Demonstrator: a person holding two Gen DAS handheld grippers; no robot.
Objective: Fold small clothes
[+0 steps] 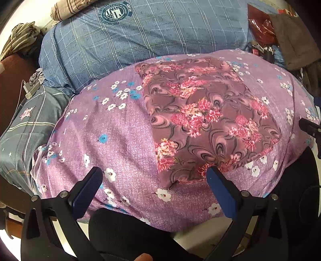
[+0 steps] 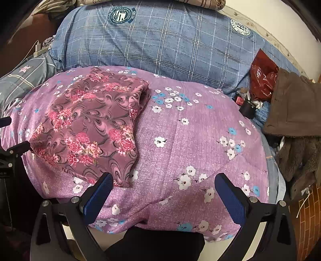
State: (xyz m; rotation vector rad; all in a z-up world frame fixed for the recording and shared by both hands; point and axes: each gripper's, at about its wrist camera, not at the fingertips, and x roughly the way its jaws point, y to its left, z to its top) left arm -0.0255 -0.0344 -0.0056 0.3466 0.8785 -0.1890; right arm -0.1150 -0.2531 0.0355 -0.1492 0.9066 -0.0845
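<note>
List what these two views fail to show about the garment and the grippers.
- Floral garment: type and layers beneath hidden by its own folds, both views.
- Its near corner: behind the left gripper, left view.
- Right gripper: only a tip in the left view, cut by the frame edge.

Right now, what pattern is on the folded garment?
Mauve swirls with pink flowers; right wrist view.

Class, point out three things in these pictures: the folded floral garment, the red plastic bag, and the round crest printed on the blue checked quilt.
Floral garment [image 2: 88, 128]: right wrist view, middle of its top layer.
Red plastic bag [image 2: 262, 76]: right wrist view, its crinkled centre.
Round crest [image 1: 114, 12]: left wrist view, centre of the print.
</note>
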